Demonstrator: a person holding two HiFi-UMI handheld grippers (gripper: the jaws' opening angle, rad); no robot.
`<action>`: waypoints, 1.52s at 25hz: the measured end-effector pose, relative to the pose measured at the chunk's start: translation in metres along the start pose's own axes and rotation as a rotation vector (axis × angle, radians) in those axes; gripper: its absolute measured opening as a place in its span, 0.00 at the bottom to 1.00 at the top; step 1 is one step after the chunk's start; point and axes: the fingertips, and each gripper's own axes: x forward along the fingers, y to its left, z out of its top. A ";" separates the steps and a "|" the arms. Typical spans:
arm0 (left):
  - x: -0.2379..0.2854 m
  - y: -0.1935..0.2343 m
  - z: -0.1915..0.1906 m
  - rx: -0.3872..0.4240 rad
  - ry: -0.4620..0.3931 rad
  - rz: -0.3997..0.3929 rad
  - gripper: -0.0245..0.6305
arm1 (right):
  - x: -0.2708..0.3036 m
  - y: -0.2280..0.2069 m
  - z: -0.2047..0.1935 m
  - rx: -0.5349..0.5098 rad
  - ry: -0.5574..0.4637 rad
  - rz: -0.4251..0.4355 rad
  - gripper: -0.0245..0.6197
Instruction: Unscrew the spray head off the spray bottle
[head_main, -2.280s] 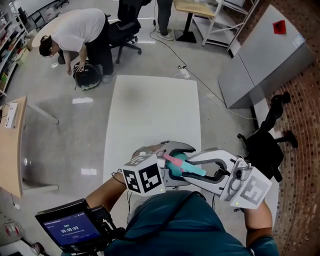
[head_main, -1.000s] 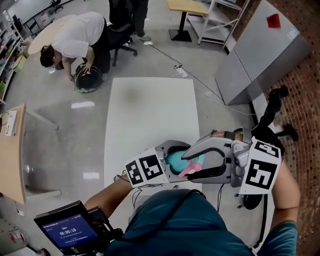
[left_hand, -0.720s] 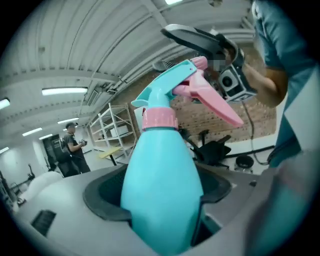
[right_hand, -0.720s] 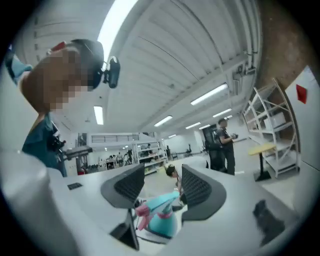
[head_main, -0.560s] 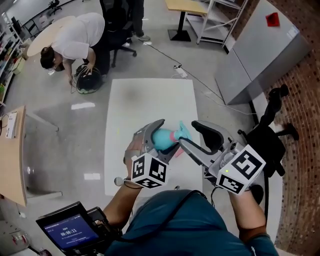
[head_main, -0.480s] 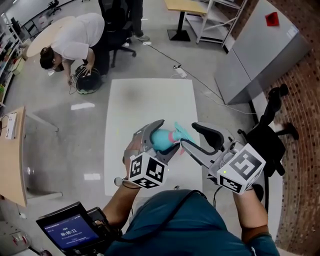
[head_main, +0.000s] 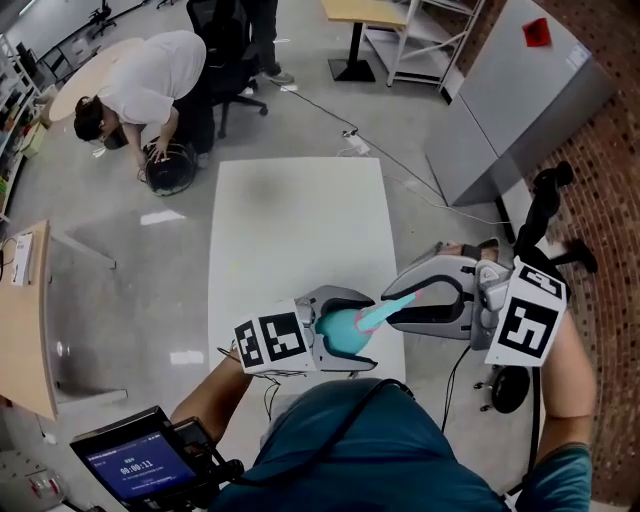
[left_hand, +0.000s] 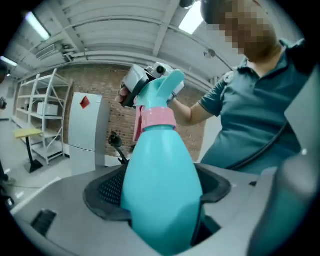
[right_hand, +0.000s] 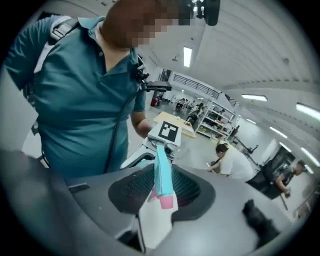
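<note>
The teal spray bottle (head_main: 338, 330) lies tilted between the jaws of my left gripper (head_main: 358, 331), which is shut on its body, just above the near edge of the white table (head_main: 290, 215). In the left gripper view the bottle (left_hand: 160, 185) fills the jaws, with a pink collar (left_hand: 157, 117) and the teal spray head (left_hand: 162, 87) on top. My right gripper (head_main: 392, 308) reaches in from the right. Its jaws have just been closing and now clamp the spray head (head_main: 385, 309). In the right gripper view the head (right_hand: 161, 172) sits between that gripper's (right_hand: 160, 195) pads.
A person (head_main: 140, 75) bends over a dark round thing (head_main: 168, 168) on the floor at the far left. A black chair (head_main: 545, 215) and a grey cabinet (head_main: 520, 110) stand to the right. A device with a screen (head_main: 130, 462) sits at the lower left.
Both grippers have come down and closer to the person's body with the bottle. The right gripper, open beside the spray head before, has swung to the right and closed on it.
</note>
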 end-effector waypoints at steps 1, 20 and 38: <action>-0.003 0.009 0.004 -0.036 -0.032 0.046 0.62 | -0.003 -0.012 -0.003 0.001 0.014 -0.066 0.19; -0.065 0.127 0.015 0.178 0.023 0.969 0.62 | 0.035 -0.073 -0.013 0.621 -0.161 -0.895 0.39; -0.013 -0.044 0.028 0.022 -0.112 -0.305 0.62 | 0.012 0.006 0.046 0.413 -0.483 0.082 0.24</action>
